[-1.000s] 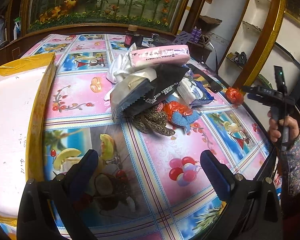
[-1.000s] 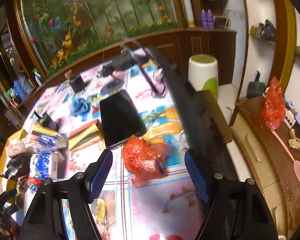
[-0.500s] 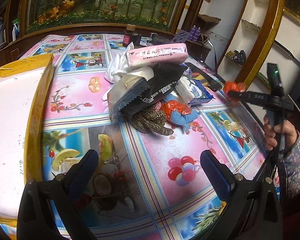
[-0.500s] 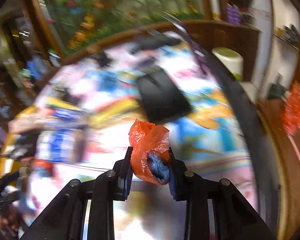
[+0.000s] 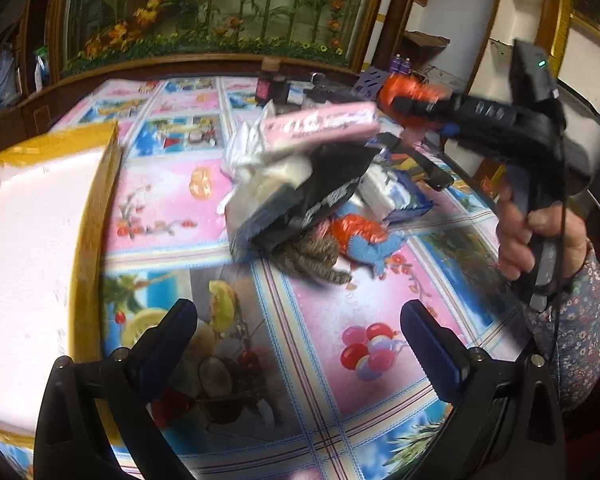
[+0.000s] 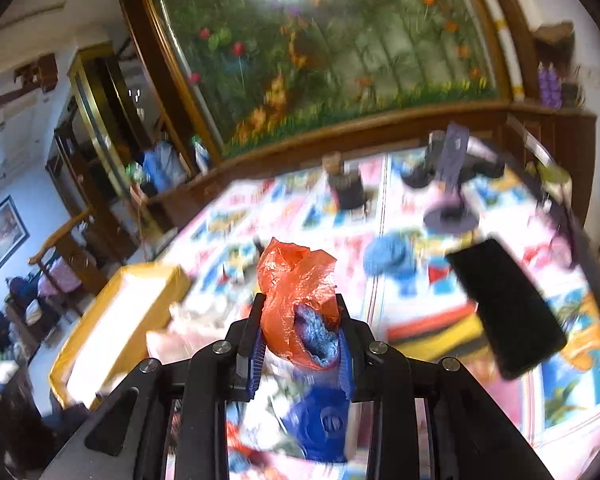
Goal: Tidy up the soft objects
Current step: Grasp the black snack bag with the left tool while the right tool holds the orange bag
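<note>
Bundle [image 6: 298, 304]: orange plastic bag, crumpled, blue knitted cloth showing at its lower opening; pinched between both fingers of right hand-held gripper [image 6: 300, 350], clear of the desk [image 5: 380, 300]. Heap of soft items [image 5: 300, 184] lies below and just ahead of it. Yellow-rimmed box [image 6: 116, 320] lies forward-left, nearer the left hand-held gripper [image 5: 300, 344], which gapes wide, holding nothing.

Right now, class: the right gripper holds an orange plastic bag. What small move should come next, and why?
Probably carry it left toward the yellow-edged white box. The right gripper is shut on the orange plastic bag with blue cloth inside, lifted above the pile of soft packets.
</note>
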A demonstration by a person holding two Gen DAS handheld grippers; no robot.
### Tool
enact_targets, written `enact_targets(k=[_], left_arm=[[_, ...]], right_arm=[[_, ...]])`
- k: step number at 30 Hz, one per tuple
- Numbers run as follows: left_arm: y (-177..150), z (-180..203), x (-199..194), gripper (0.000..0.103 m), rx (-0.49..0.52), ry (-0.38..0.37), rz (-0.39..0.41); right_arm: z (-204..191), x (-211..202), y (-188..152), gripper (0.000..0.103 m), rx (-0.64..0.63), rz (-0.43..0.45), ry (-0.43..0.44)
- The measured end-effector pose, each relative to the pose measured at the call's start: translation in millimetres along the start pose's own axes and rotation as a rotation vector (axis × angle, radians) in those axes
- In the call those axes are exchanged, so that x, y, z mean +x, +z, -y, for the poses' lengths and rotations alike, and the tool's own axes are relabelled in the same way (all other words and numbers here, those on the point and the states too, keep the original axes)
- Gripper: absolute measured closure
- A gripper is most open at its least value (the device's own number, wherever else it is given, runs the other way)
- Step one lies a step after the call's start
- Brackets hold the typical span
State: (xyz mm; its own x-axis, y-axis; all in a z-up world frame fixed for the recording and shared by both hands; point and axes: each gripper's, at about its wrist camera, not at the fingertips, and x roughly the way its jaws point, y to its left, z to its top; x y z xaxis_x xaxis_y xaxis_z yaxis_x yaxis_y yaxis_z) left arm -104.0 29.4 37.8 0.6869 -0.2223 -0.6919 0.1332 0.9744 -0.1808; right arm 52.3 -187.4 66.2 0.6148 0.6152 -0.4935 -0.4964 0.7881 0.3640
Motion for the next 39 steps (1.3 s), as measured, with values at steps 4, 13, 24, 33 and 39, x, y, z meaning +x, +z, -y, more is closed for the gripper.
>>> enact_targets(k=[4,13,24,33,39], left_arm=[[25.9,4.5,-7.2,0.001,0.072,0.076,0.065],[62.9,15.6,47.7,0.042,0.158,0.123,-0.032],[43.0,17.0,29.8,0.057,0.012,-0.001,0.048],[26.8,21.7,22.1,0.055,0.046,0.029,0.024],[22.4,15.6,34.1,0.045,0.026,0.037,-0.006]], right_arm=[[4.0,-1.2,-6.7,0.071,0.016,0.009,0.017],[8.3,-16.2,-5.3,0.071,0.017,0.009,0.056],[1.5,-14.2,-8.1,0.071,-0.003,-0.002,0.071],[0.6,-11.7,-8.1,0.071,-0.006,-0.007,0.063],[1.1,-10.2,-8.5,0.071,-0.011,-0.012,0.062]])
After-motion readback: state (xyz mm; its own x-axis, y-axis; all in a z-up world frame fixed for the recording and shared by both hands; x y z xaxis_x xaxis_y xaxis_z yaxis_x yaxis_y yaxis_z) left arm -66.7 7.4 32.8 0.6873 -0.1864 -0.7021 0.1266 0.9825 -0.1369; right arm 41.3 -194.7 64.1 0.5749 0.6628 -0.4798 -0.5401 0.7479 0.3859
